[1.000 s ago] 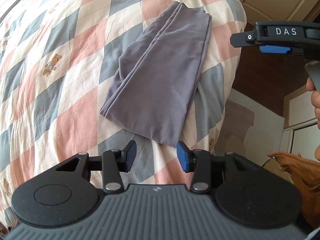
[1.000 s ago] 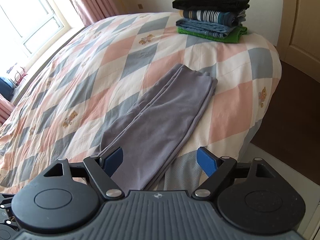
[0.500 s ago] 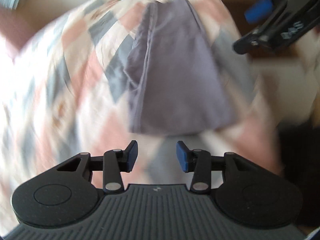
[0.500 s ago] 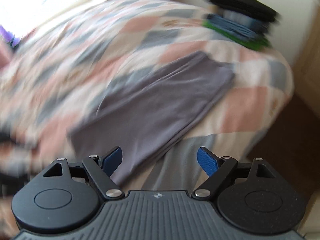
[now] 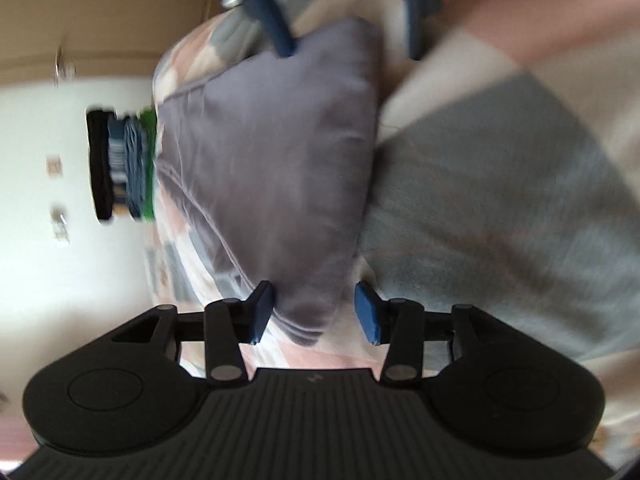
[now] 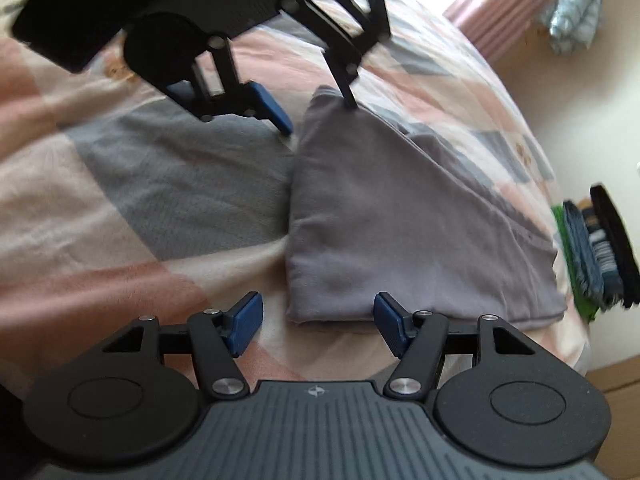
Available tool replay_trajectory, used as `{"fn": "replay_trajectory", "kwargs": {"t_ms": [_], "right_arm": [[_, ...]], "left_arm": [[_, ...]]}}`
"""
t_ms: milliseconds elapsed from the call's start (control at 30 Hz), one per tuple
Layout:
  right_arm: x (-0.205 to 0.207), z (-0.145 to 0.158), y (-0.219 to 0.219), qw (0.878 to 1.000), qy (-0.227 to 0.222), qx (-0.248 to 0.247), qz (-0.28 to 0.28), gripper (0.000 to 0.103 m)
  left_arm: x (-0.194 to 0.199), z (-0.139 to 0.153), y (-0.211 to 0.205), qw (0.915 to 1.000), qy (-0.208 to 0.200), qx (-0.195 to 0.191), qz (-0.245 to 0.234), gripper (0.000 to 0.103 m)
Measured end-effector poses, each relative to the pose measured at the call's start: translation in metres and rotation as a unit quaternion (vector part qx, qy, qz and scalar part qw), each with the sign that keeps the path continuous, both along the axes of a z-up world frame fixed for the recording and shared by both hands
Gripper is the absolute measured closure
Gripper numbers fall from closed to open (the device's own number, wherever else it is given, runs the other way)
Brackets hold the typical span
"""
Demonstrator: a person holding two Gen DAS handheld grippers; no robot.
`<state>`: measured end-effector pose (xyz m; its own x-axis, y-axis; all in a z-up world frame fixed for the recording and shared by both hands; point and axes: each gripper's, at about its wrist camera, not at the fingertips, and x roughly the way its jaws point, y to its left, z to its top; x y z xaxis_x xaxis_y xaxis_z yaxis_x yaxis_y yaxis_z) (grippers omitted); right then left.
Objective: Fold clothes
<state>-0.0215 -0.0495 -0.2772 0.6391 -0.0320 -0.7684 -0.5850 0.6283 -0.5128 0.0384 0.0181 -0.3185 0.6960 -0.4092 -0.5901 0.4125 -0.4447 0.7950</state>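
A folded grey-purple garment (image 5: 280, 168) lies flat on the checkered bed cover (image 5: 500, 200); it also shows in the right wrist view (image 6: 392, 232). My left gripper (image 5: 314, 312) is open with one corner of the garment's end between its blue pads, not clamped. My right gripper (image 6: 318, 320) is open at the other corner of the same end, the cloth edge lying between its pads. Each gripper shows in the other's view, the right one (image 5: 348, 44) and the left one (image 6: 316, 114), facing each other across the garment.
A stack of folded clothes (image 6: 600, 248), black on top and green at the bottom, sits at the bed's far end, also in the left wrist view (image 5: 120, 168). Pink curtains (image 6: 484, 12) and a cream wall (image 5: 60, 240) lie beyond the bed.
Both grippers swung from above the bed edge down to the near end of the garment, one at each corner, and turned to face each other. Both stayed open.
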Motion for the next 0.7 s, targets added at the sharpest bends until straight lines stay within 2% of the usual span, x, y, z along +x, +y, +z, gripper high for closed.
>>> {"fn": "replay_trajectory", "kwargs": {"t_ms": [67,133,167,200,267,400,500,600,700], "right_arm": [[-0.005,-0.011,0.006,0.999,-0.031,-0.035,0.023,0.039],[-0.009,-0.022,0.011,0.995,-0.063,-0.069,0.047,0.039],[-0.008,-0.025,0.012,0.993,-0.070,-0.075,0.056,0.043],[-0.006,-0.027,0.011,0.993,-0.070,-0.075,0.060,0.051],[0.002,-0.027,0.005,0.996,-0.043,-0.052,0.053,0.064],[0.019,-0.008,-0.019,0.999,0.007,0.044,0.032,0.078],[0.033,0.010,-0.046,0.990,0.048,0.132,0.023,0.082],[0.056,0.032,-0.082,0.967,0.104,0.232,0.003,0.084],[0.087,0.056,-0.126,0.929,0.162,0.332,-0.023,0.086]], "left_arm": [[0.003,-0.006,0.003,0.9998,-0.012,0.001,-0.017,0.062],[0.005,-0.007,0.005,0.9996,-0.019,0.002,-0.023,0.069],[0.007,-0.007,0.006,0.9995,-0.021,0.000,-0.022,0.071],[0.007,-0.006,0.006,0.9996,-0.019,-0.003,-0.019,0.077],[0.006,-0.002,0.002,0.9999,-0.010,-0.009,-0.008,0.081],[0.002,0.019,-0.010,0.9985,0.024,-0.029,0.040,0.084],[0.009,0.044,-0.025,0.9921,0.066,-0.042,0.099,0.084],[0.024,0.076,-0.044,0.9795,0.105,-0.060,0.161,0.085],[0.046,0.111,-0.074,0.9635,0.137,-0.085,0.214,0.085]]}}
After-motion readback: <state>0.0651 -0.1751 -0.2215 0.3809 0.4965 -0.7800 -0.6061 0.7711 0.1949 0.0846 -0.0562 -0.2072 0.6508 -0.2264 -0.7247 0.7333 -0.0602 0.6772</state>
